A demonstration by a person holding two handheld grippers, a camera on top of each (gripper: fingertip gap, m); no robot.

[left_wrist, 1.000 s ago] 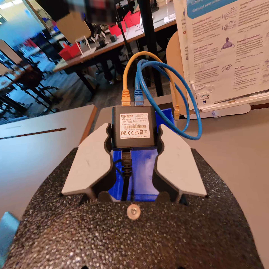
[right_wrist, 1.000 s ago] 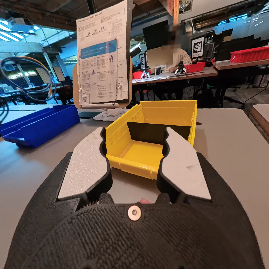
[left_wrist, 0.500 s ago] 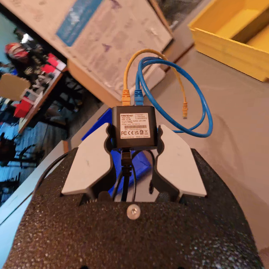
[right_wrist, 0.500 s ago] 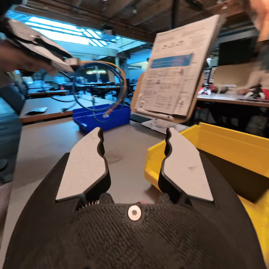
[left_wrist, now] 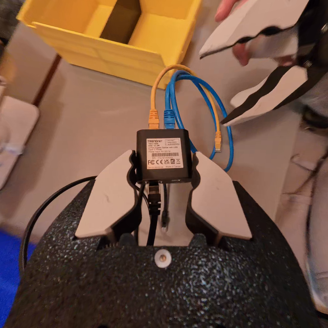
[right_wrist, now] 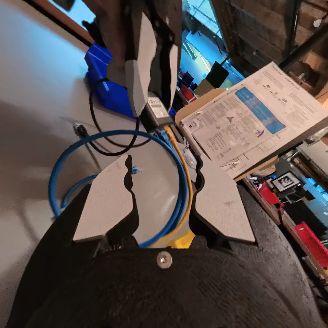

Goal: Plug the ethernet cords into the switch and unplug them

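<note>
My left gripper (left_wrist: 164,159) is shut on a small black switch (left_wrist: 163,142) with a white label and holds it above the table. A yellow cord (left_wrist: 153,119) and a blue cord (left_wrist: 169,119) are plugged into its far side and loop to the right. The yellow cord's loose plug (left_wrist: 218,142) hangs free. A black cord (left_wrist: 153,197) is plugged into the near side. My right gripper (right_wrist: 163,157) is open, and the blue cord loop (right_wrist: 182,177) and yellow cord (right_wrist: 190,188) run between its fingers in that view. It also shows in the left wrist view (left_wrist: 212,88), beside the loops.
A yellow bin (left_wrist: 106,53) with a dark divider stands just beyond the switch. A blue bin (right_wrist: 106,92) sits behind the left gripper (right_wrist: 154,110). An instruction sheet on a stand (right_wrist: 248,124) is at the right. The black cord's loose plug (right_wrist: 79,128) hangs over the table.
My left gripper has swung the switch and its cords from over the blue bin to the table by the yellow bin. My right gripper has moved from the yellow bin to the cord loops.
</note>
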